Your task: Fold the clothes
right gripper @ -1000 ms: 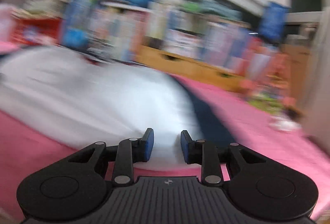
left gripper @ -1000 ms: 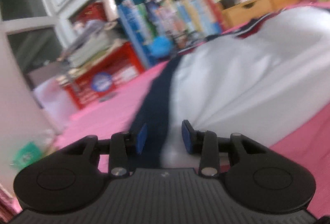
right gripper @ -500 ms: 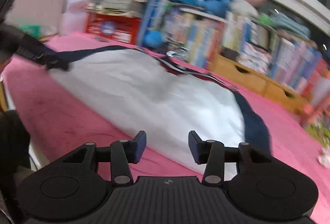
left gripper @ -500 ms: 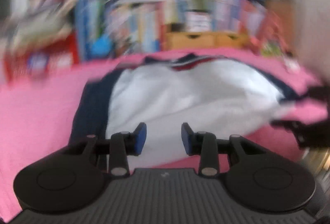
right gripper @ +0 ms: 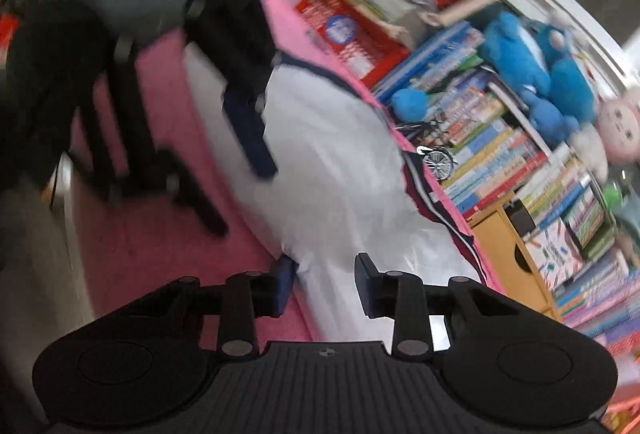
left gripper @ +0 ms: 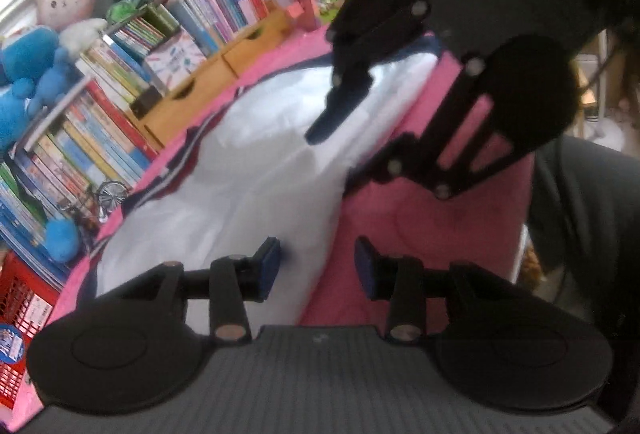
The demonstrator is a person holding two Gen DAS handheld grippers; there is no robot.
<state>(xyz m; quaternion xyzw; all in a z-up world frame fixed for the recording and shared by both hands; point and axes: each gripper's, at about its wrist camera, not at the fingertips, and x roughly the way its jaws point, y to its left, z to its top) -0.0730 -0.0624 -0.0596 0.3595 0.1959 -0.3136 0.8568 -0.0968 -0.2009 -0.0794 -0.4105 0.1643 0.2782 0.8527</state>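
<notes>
On the pink bed: white shirt (left gripper: 256, 174) spread out flat, navy sleeves at both ends, red-and-navy striped collar toward the bookshelf side.
Left tool (left gripper: 316, 266): jaws apart, just been opening a bit more, nothing between the pads; poised over the near hem where white cloth meets the pink bedcover (left gripper: 400, 234).
Right tool (right gripper: 326, 284): jaws apart too, just been closing in some, no pinch on the cloth as far as visible; near hem edge of the shirt (right gripper: 336, 170) sits right under the gap.
Each tool in the other's view: right tool (left gripper: 348, 150) hanging over the far end of the hem, left tool (right gripper: 240, 190) likewise, both blurred.
Progress: basically at the start, looks like. Shirt laid out and smoothed, no fold visible yet. Left to do, probably: grab the hem corners, fold over, tuck sleeves.
Materials: thin, slightly shiny white fabric with soft wrinkles, floppy stuff; ribbed knit collar; quilted-looking bedcover.
Background: books (left gripper: 100, 122) packed tight, blue plush toy (right gripper: 532, 70), wooden drawers (left gripper: 200, 86).
</notes>
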